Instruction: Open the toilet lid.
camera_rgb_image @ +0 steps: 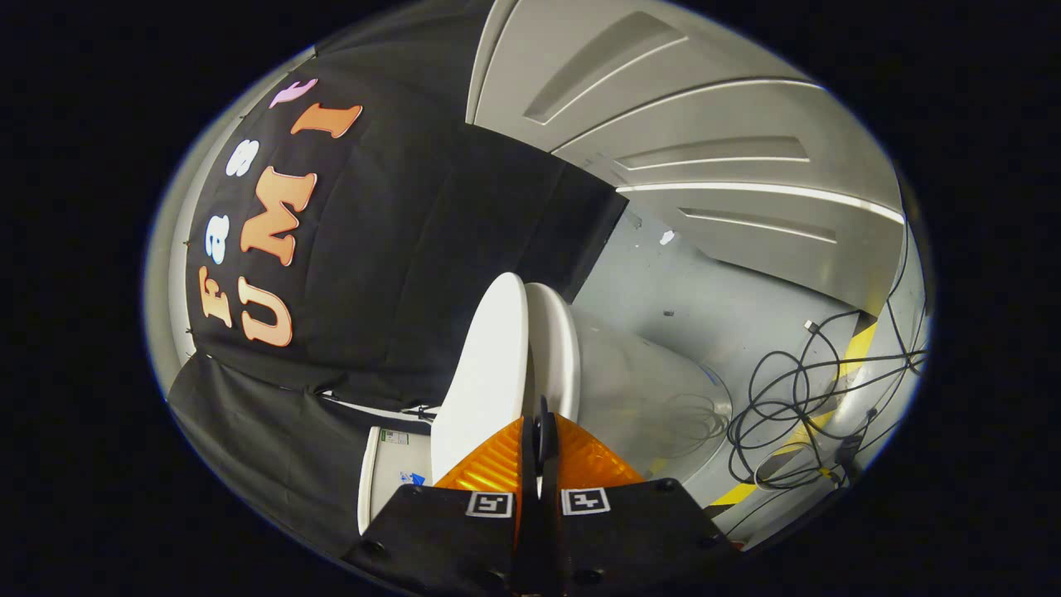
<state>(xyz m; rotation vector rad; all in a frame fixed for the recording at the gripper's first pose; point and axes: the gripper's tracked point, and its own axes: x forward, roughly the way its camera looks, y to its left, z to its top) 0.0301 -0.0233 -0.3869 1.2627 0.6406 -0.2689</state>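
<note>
both fingers (497, 464) of the claw (539, 448) pinch the raised toilet lid (485, 373).

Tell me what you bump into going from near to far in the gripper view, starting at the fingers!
fingers, nearly shut on the edge of the toilet lid → toilet seat beside it → grey floor → white panelled door

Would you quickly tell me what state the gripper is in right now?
Gripper: fingers nearly together, seemingly pinching the edge of the toilet lid, though whether both press on it cannot be told.
</note>
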